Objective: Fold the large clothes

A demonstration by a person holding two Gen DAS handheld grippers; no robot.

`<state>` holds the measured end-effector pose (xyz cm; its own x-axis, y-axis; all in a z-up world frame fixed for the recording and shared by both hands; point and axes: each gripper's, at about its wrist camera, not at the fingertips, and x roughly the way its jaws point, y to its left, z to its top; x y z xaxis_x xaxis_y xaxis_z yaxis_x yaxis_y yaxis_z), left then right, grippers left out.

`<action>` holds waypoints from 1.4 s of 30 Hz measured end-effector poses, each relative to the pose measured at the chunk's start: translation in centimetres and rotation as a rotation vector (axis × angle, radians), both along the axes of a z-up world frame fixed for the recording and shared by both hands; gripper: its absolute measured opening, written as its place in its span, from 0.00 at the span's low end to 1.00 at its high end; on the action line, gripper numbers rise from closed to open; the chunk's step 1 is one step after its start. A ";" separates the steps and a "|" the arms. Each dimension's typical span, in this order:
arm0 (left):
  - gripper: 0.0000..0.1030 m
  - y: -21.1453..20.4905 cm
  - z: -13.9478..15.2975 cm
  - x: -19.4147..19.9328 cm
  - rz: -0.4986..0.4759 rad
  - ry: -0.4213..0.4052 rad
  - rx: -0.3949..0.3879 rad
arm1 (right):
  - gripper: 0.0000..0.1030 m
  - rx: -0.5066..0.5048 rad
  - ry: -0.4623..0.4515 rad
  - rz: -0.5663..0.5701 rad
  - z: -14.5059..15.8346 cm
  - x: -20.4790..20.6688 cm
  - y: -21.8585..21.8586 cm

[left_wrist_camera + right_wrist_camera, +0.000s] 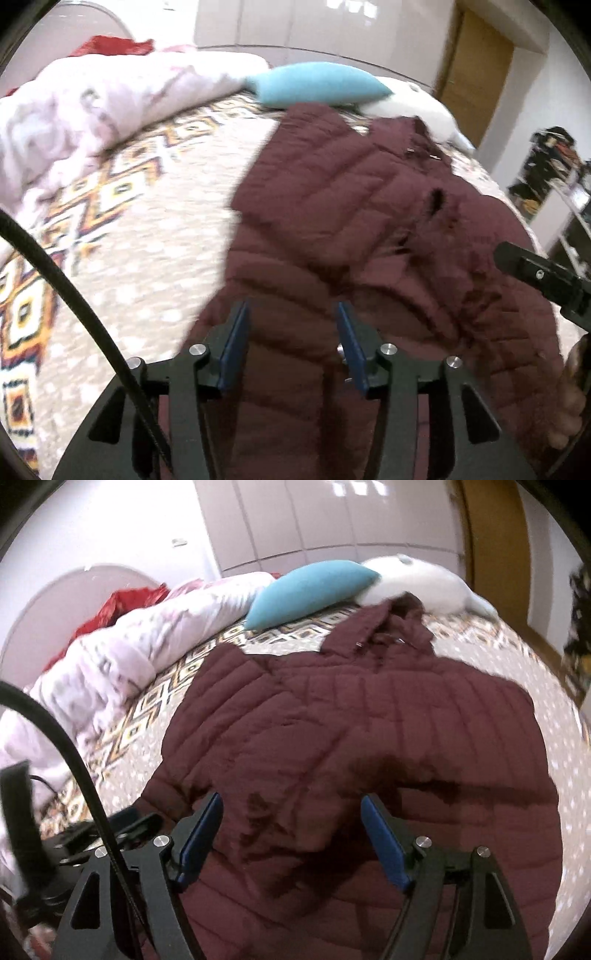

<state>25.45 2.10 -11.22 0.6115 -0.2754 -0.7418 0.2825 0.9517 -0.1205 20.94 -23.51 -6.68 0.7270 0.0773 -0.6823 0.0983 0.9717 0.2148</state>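
The maroon puffer jacket lies spread across the bed's patterned bedspread, quilted side up, its collar end pointing toward the far pillows. Over its near hem hangs the left gripper, blue pads parted with nothing pinched between them, only jacket fabric showing beneath the gap. The right gripper sits over the jacket's lower middle, its jaws spread wide and empty, the fabric below them loose and rumpled. From the left wrist view that right gripper's black finger pokes in at the right edge above the jacket's side, and part of a hand shows at the lower right rim. At the head of the jacket a teal pillow rests against a white plush toy, the collar just touching the toy. Along the left side of the bed a pale pink duvet is bunched up, well clear of the jacket, with something red behind it. White wardrobe doors and a wooden door stand beyond. Both views are a bit blurred.
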 end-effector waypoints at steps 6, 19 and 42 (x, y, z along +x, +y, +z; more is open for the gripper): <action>0.46 1.5 -1.8 0.6 0.052 0.010 0.001 | 0.80 -0.200 0.037 0.055 -2.2 2.3 4.0; 0.62 0.0 -3.0 -0.2 0.014 -0.038 0.063 | 0.11 -0.139 -0.028 -0.086 5.3 1.9 -3.4; 0.69 -0.8 -3.4 -0.2 0.001 -0.042 0.103 | 0.42 -0.055 0.030 -0.665 1.6 -5.1 -21.1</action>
